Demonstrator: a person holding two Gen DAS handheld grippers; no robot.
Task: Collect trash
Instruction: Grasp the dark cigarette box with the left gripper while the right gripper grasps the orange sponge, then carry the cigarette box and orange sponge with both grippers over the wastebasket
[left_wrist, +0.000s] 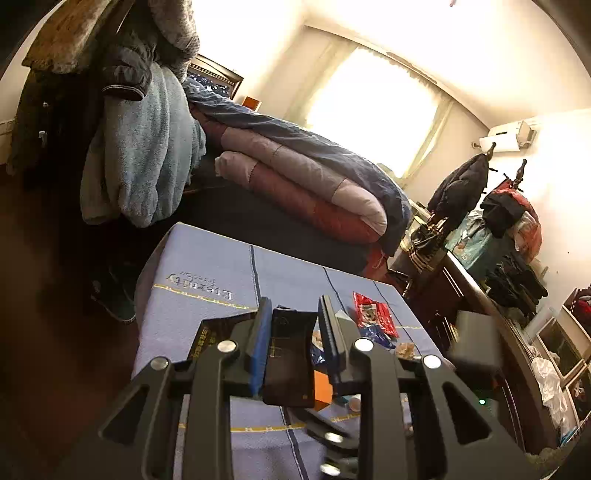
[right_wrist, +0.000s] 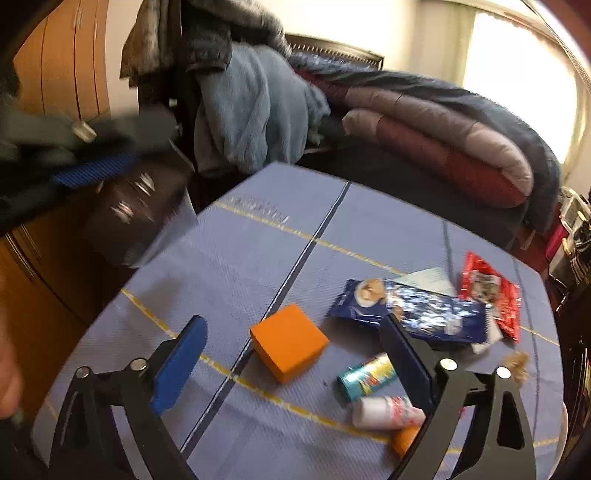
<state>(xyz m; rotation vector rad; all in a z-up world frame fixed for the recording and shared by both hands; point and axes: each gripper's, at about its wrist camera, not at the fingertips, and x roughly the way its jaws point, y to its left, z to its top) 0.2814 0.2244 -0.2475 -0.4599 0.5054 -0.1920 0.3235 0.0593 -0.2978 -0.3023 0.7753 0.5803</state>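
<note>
The left hand-held gripper (left_wrist: 293, 332) is closed on a dark brown packet (left_wrist: 290, 360), pinched upright between its blue-padded fingers and lifted clear of the table (left_wrist: 207, 258). In the right wrist view that same gripper and packet appear as a blur at the far left, beyond the table's left edge. The right hand-held gripper (right_wrist: 291, 363) hovers with its jaws spread wide and nothing between the pads – it sits low over the near half of the table.

The remaining trash clusters on the right half of the blue cloth: an orange box (right_wrist: 289, 341) near the centre line, a blue snack bag (right_wrist: 413, 308) beyond it, a red wrapper (right_wrist: 491, 295) just beside the bag close to the right edge, a teal-and-yellow tube (right_wrist: 367, 376) and a white bottle (right_wrist: 386, 411) lying close together by the right finger, and a beige crumpled scrap (right_wrist: 517, 363) near the right rim.

The left and far parts of the cloth are bare, giving free room there. A folded quilt (right_wrist: 443, 136) on the bed lies just past the far edge; a blue fleece garment (right_wrist: 255, 107) hangs at the far-left corner
</note>
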